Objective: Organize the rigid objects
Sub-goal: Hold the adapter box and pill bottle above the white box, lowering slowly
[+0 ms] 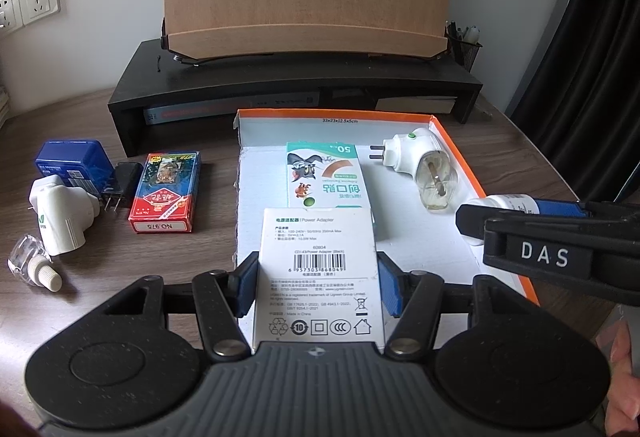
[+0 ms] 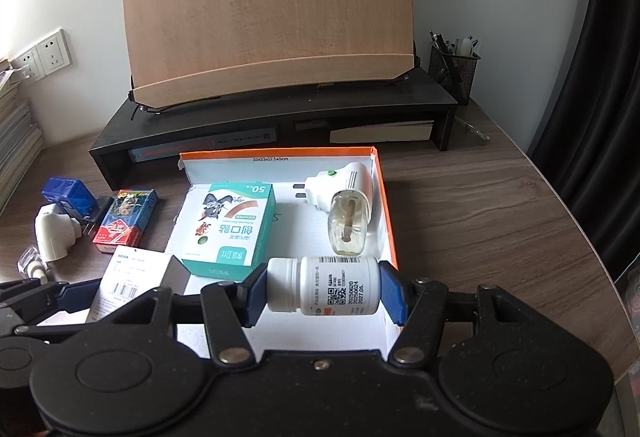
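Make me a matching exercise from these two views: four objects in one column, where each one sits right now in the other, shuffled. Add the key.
Objects
1. power adapter box
2. white pill bottle
3. adhesive bandage box
4. playing card pack

Places
A. lying on the desk, left of the tray
B. clamped in the right gripper, over the tray's near right corner
C. resting on the floor of the orange-rimmed tray
D. clamped in the left gripper, at the tray's near left edge

Pairs: 1-D, 2-B, 3-C, 4-A
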`<act>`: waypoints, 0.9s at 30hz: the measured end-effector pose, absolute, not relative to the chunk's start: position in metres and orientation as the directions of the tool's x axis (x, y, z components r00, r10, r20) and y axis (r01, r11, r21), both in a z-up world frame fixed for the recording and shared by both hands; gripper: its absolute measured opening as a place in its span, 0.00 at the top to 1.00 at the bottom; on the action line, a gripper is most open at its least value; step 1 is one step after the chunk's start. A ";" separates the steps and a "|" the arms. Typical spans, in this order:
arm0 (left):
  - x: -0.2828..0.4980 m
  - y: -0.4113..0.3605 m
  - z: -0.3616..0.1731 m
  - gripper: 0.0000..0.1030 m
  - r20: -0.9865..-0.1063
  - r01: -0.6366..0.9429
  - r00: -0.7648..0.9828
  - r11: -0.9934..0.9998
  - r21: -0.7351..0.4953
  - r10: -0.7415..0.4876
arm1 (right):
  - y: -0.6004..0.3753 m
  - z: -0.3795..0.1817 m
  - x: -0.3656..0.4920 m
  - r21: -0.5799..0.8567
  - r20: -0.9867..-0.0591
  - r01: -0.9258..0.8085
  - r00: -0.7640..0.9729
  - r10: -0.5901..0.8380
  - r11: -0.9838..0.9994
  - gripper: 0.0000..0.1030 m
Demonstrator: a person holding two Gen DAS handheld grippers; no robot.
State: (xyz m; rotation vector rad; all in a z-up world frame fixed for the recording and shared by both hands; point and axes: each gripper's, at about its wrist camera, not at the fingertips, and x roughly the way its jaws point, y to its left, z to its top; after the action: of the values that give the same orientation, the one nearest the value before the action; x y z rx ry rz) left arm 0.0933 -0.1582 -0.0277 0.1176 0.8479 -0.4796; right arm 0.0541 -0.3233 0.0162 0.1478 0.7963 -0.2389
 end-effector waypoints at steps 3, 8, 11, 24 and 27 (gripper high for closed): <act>0.095 -0.160 -0.029 0.42 -0.746 0.454 0.560 0.887 -0.088 -0.360 | -0.325 0.016 0.056 0.039 -0.723 0.264 0.673 -0.155 0.964 0.33; 0.098 -0.163 -0.030 0.42 -0.746 0.459 0.558 0.884 -0.086 -0.363 | -0.327 0.015 0.063 0.038 -0.725 0.259 0.671 -0.152 0.965 0.33; 0.099 -0.165 -0.030 0.42 -0.747 0.463 0.555 0.882 -0.087 -0.365 | -0.327 0.015 0.066 0.038 -0.724 0.253 0.673 -0.148 0.967 0.33; 0.104 -0.175 -0.035 0.42 -0.754 0.458 0.552 0.885 -0.083 -0.356 | -0.333 0.012 0.081 0.042 -0.725 0.231 0.676 -0.129 0.972 0.33; 0.106 -0.178 -0.036 0.42 -0.755 0.458 0.550 0.885 -0.083 -0.356 | -0.335 0.010 0.084 0.042 -0.728 0.223 0.674 -0.123 0.974 0.33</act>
State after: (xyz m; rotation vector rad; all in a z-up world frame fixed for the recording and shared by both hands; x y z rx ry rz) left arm 0.1055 -0.1784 -0.0362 0.1287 0.8630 -0.4832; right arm 0.0845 -0.3352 0.0101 0.1319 0.8079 -0.1955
